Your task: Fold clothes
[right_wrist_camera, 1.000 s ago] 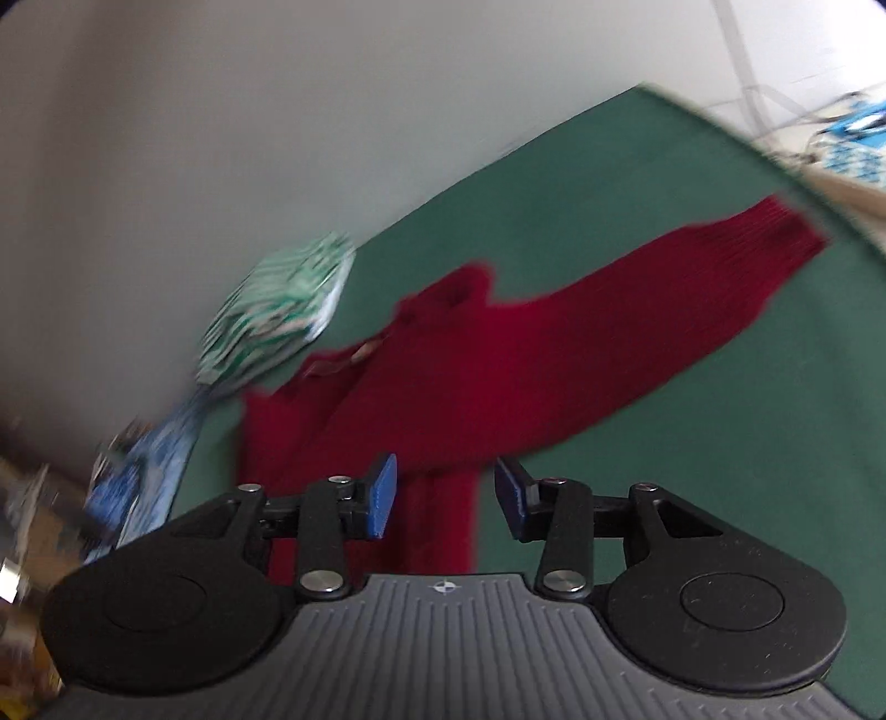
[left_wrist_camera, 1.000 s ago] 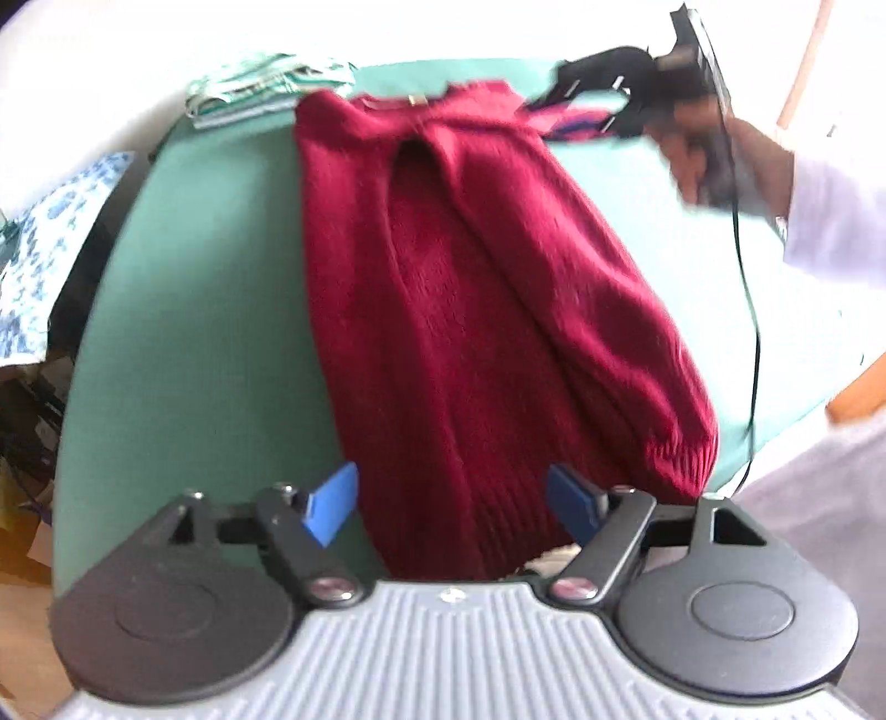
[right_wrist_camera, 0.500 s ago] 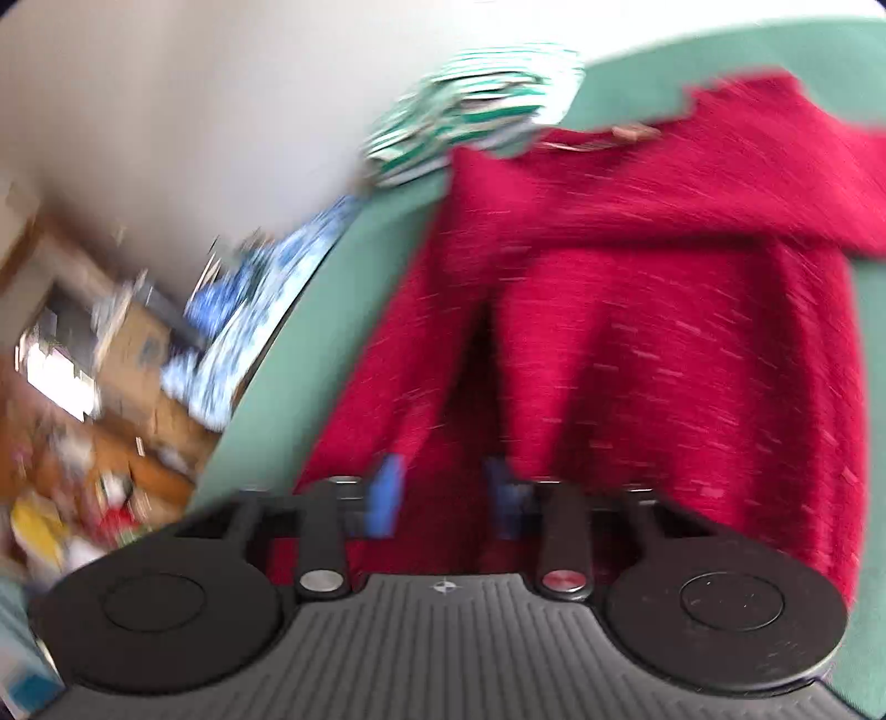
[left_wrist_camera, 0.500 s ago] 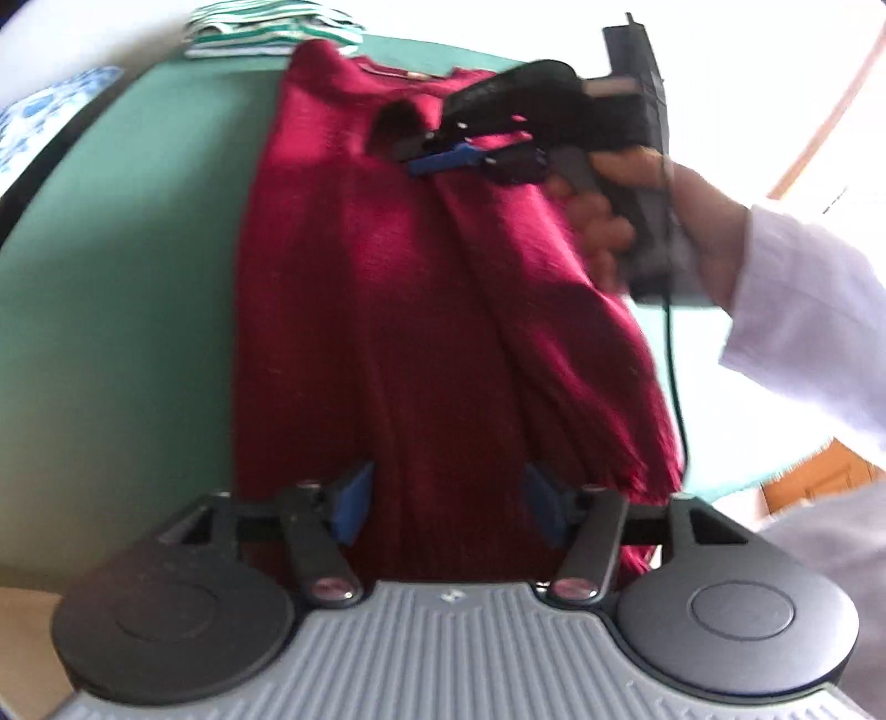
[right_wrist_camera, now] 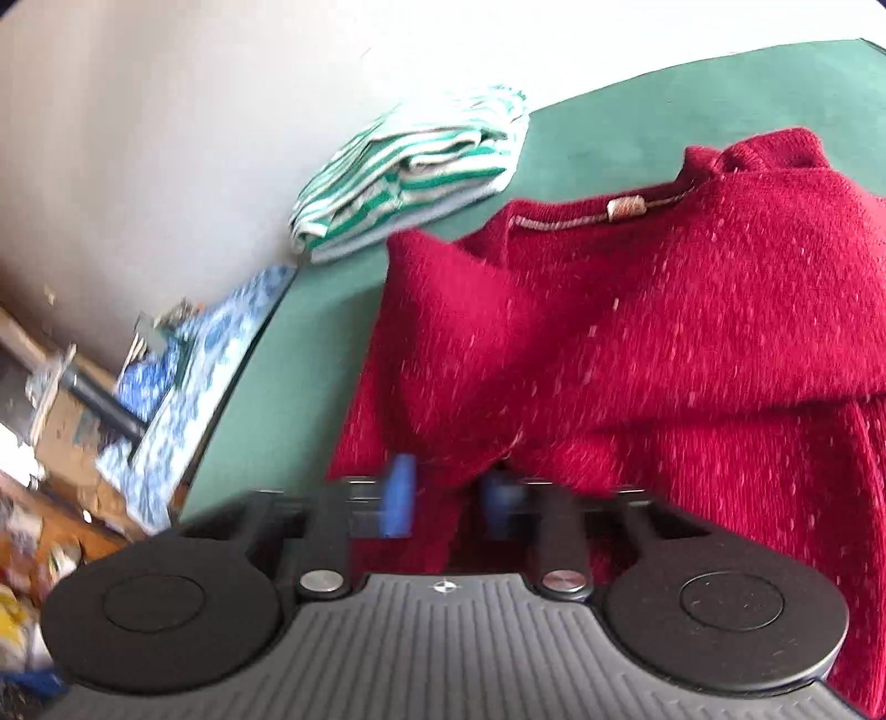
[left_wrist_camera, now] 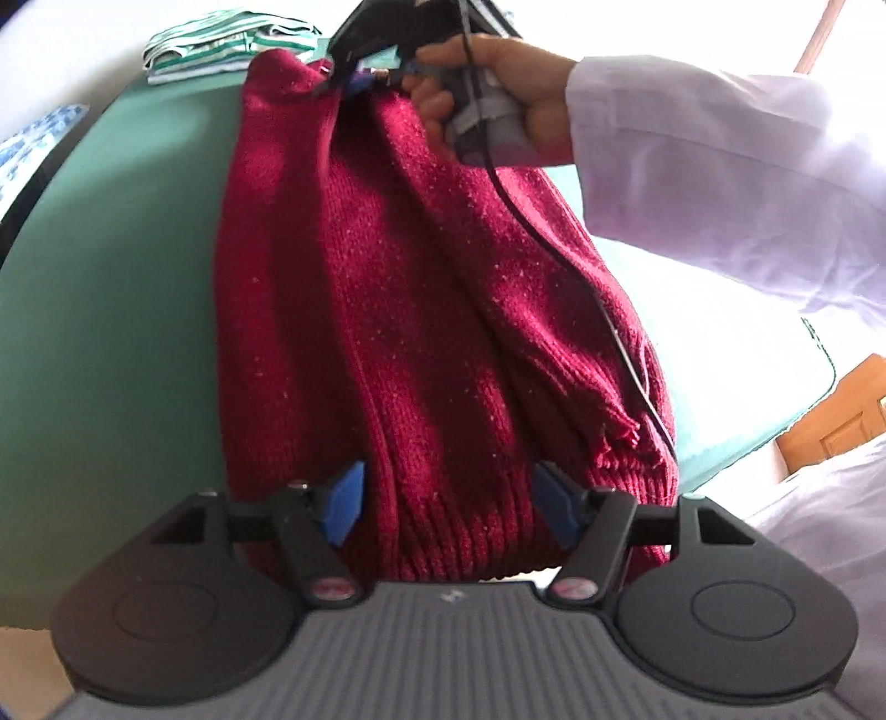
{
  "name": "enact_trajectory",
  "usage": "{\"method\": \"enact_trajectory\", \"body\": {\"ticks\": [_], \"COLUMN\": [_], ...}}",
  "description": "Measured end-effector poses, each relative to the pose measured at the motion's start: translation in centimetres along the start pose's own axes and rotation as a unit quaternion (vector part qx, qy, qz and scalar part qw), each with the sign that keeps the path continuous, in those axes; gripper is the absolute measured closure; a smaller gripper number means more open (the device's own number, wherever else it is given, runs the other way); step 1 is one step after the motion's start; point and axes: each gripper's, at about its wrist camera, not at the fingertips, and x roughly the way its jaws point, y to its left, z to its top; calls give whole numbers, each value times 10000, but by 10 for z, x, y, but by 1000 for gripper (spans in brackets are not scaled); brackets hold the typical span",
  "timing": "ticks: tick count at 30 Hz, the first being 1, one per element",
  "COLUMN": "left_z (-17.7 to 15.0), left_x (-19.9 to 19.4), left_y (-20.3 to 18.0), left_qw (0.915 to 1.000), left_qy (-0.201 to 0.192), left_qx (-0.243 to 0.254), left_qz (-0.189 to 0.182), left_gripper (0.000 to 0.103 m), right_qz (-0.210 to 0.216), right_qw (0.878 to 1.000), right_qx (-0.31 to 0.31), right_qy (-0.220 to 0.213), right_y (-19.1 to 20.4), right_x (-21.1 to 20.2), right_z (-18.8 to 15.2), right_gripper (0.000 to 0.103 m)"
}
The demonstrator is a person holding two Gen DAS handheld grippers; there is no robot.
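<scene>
A dark red knitted sweater lies lengthwise on the green table, sleeves folded in. My left gripper is open, its blue fingertips on either side of the ribbed hem at the near end. My right gripper sits at the far collar end in the left wrist view, held by a hand in a white sleeve. In the right wrist view my right gripper is blurred, with a fold of the sweater between its pads, near the collar with a small label.
A folded green-and-white striped garment lies at the far table corner by the wall, also in the left wrist view. A blue patterned cloth and clutter lie beyond the left table edge. The person's white clothing is at the right.
My right gripper has moved in over the sweater to the collar end and closed in on a fold there. My left gripper has come closer to the hem, still open.
</scene>
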Motion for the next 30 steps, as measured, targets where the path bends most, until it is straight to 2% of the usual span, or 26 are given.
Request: {"method": "enact_trajectory", "body": {"ticks": [1,3,4,5,7,8,10,12,14,16,18,19,20,23,24,25,26,27,29,30], "left_z": [0,-1,-3,-4,-5,-5,-5,-7,-8,-6,-5,-4,-4,-3,-3,-4,-6,-6,-5,-4], "left_x": [-1,-1,0,1,0,0,-2,-3,-2,1,3,3,3,0,-2,-5,-8,-11,-16,-18], "left_y": [-1,-2,-4,-4,-4,-4,-4,-1,1,-3,-10,-13,-15,-17,-15,-12,-9,-6,7,14], "left_qw": [10000,9998,9996,9994,9993,9992,9990,9983,9976,9973,9974,9973,9970,9959,9956,9952,9948,9944,9931,9923], "left_qy": [6,17,24,27,23,27,39,18,7,28,72,100,130,189,203,190,177,160,135,141], "left_qx": [23,76,121,157,168,167,130,4,-81,-43,145,269,367,504,522,545,567,590,627,638], "left_qz": [-59,-177,-241,-296,-344,-365,-429,-580,-689,-728,-704,-681,-673,-727,-756,-791,-826,-865,-982,-1051], "left_gripper": [36,32,25,21,19,19,19,19,13,8,8,8,8,11,12,12,12,12,9,8], "right_qz": [94,-9,-132,-258,-357,-295,-312,-223,130,437,548,568,490,-59,-86,-62,-3,68,419,464], "right_qw": [9996,9972,9973,9976,9983,9980,9975,9984,9992,9980,9962,9959,9967,9996,9997,9998,9996,9993,9983,9980], "right_qx": [-54,-315,-378,-420,-445,-489,-625,-516,-366,-273,-194,-194,-268,-123,-24,70,136,194,163,179], "right_qy": [-276,-673,-614,-495,150,254,111,-3,-34,354,654,675,597,254,216,203,242,298,381,400], "right_y": [1,4,3,1,-6,-9,-7,-6,-4,0,0,1,1,-13,-17,-20,-20,-19,-13,-11], "right_x": [-9,-22,-19,-15,5,8,-5,-23,-36,-31,-22,-19,-19,-30,-35,-41,-48,-55,-73,-79], "right_z": [2,5,5,5,4,1,-2,-6,-14,-26,-38,-44,-46,-49,-51,-52,-55,-59,-71,-78], "right_gripper": [89,89,88,82,77,78,78,67,45,38,47,65,95,98,98,95,86,82,60,56]}}
